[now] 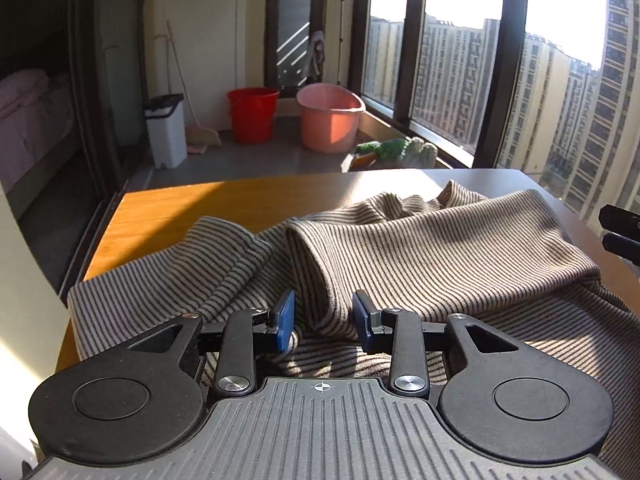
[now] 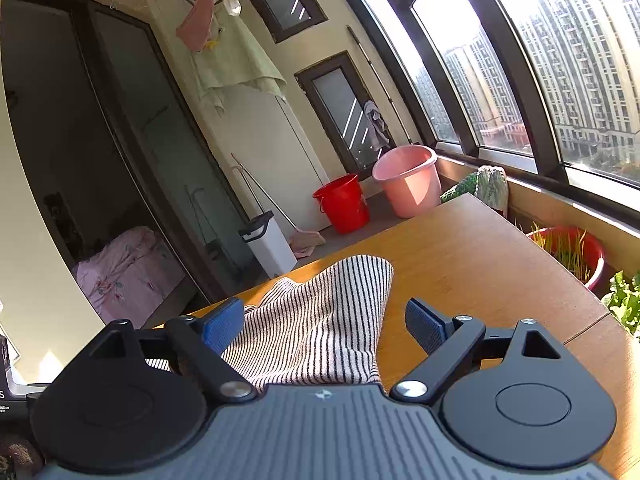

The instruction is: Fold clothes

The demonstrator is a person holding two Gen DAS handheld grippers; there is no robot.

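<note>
A striped beige-and-black garment (image 1: 420, 248) lies crumpled on the wooden table (image 1: 168, 212), with a sleeve folded across its body. My left gripper (image 1: 324, 320) is open just above the garment's near part, its blue pads either side of a fold without closing on it. In the right wrist view a corner of the same striped garment (image 2: 320, 320) lies on the table (image 2: 480, 264). My right gripper (image 2: 324, 326) is open wide over that corner, holding nothing. Part of the right gripper shows at the right edge of the left wrist view (image 1: 622, 230).
Beyond the table stand a red bucket (image 1: 252, 114), a pink tub (image 1: 330, 116), a white bin (image 1: 166, 130) and a broom (image 1: 200, 132). Windows run along the right. A red planter (image 2: 572, 252) sits by the table's right edge. A bed (image 1: 28, 120) lies behind the left doorway.
</note>
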